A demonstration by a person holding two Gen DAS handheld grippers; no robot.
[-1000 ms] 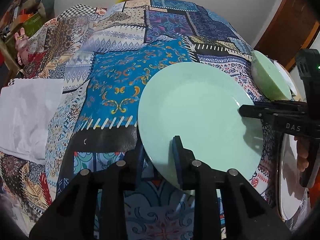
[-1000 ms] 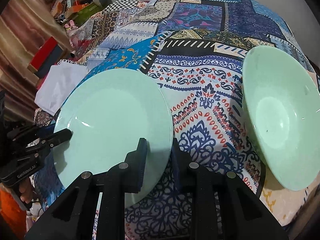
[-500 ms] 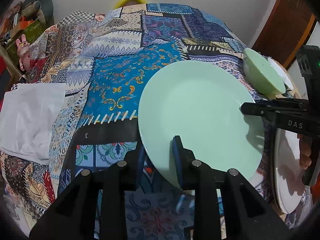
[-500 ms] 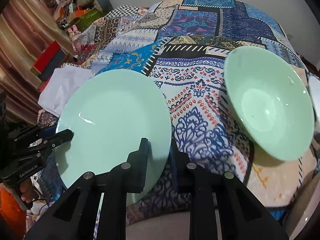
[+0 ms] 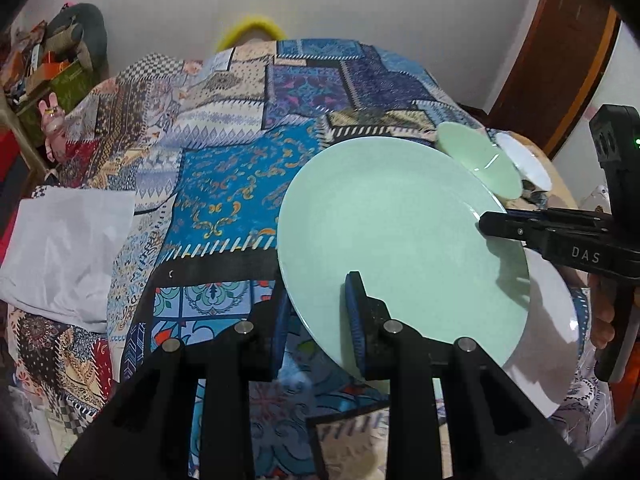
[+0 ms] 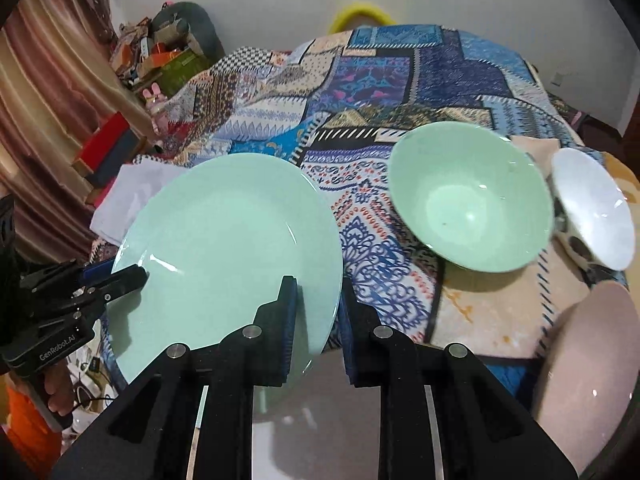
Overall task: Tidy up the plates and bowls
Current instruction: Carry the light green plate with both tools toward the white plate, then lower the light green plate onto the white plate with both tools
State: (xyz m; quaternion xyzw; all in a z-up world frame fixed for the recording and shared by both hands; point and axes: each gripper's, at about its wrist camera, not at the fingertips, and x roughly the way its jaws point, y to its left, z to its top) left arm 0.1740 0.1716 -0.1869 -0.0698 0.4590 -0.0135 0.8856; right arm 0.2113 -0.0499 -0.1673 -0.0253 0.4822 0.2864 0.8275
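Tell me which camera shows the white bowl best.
The right wrist view: the white bowl shows its whole open interior, beside the green bowl. The left wrist view shows only a thin white sliver of it behind the green bowl.

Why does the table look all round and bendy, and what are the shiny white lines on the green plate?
Both wrist views use a fisheye lens, so the patterned tablecloth bulges and the corners go black. In the right wrist view, the white streaks on the green plate are glare from a light. In the left wrist view, the right gripper casts a dark shadow on it.
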